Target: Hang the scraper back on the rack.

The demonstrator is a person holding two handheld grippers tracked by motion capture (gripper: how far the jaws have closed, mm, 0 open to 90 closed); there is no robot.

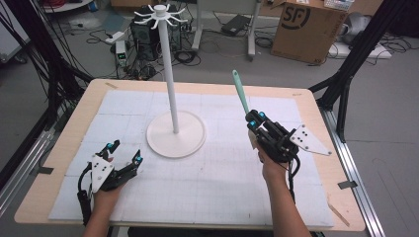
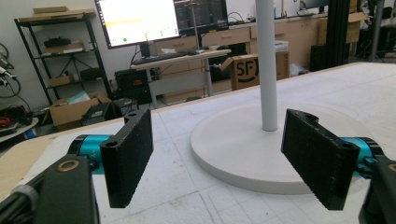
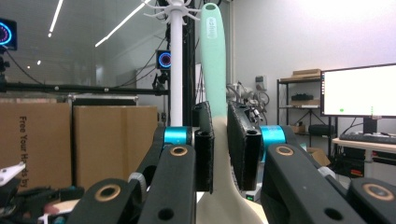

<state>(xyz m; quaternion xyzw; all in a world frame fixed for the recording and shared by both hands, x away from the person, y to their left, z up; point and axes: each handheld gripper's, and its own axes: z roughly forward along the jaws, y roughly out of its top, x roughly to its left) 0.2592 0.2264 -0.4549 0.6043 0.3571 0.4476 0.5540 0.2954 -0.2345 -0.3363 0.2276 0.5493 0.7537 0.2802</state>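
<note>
Right gripper (image 1: 254, 121) was up over the right half of the desk (image 1: 64, 143), jaws pinching a mint-green spatula (image 1: 241, 92) near the junction of handle and cream-coloured blade. In the right gripper view the spatula (image 3: 214, 60) sat clamped between the two black pads, long axis running straight along the jaws, handle end with its hanging hole pointing away from the hand. The cream blade end came out below the pads, toward the hand. In the high view the handle slanted up and away from the person, leaning a little to the left, its tip clear of the desk and well right of the pole.

White hanging rack (image 1: 173, 74) stood upright mid-desk on a round base (image 1: 190, 140), hooks at the top of the pole. In the right gripper view the pole (image 3: 176, 70) rose just left of the spatula handle, farther off; contact could not be told there, and the high view showed them apart.

Left gripper (image 1: 123, 153) rested low at the near left of the desk on the white mat (image 1: 222, 182), jaws spread wide with nothing between them. In the left gripper view it (image 2: 219, 158) faced the rack base (image 2: 233, 149), the pole standing between the two pads farther back, not touched.
</note>
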